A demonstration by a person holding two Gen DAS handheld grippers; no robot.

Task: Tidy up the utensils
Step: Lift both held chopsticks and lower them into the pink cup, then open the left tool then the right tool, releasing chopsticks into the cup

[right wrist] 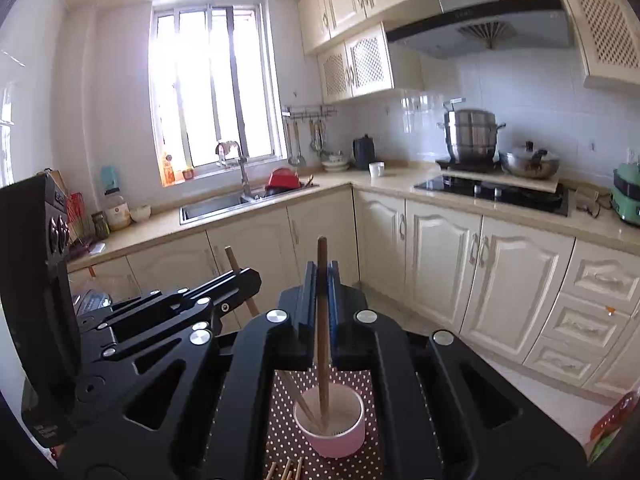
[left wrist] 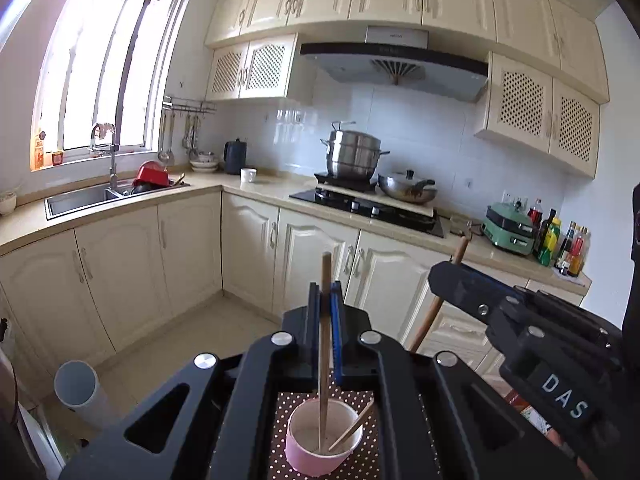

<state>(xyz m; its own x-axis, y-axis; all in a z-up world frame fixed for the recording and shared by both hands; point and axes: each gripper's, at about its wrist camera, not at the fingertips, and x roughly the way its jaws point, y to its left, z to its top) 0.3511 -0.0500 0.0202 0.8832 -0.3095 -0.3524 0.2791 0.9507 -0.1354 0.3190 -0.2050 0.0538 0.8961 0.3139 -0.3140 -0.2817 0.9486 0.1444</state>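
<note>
Below, dotted mat [left wrist: 360, 460] bears pink cup [left wrist: 324, 436]; cream kitchen; both tongs clamp chopsticks.

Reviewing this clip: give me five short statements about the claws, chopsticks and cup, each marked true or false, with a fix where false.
1. The left claw is shut on a chopstick. True.
2. The right claw is open with nothing in it. False: it is shut on a chopstick.
3. The cup is pink outside and stands on a dotted mat. True.
4. The cup is lying on its side. False: it stands upright, mouth up.
5. Both claws hang over the sink. False: they are above the cup, and the sink is far across the kitchen.
</note>
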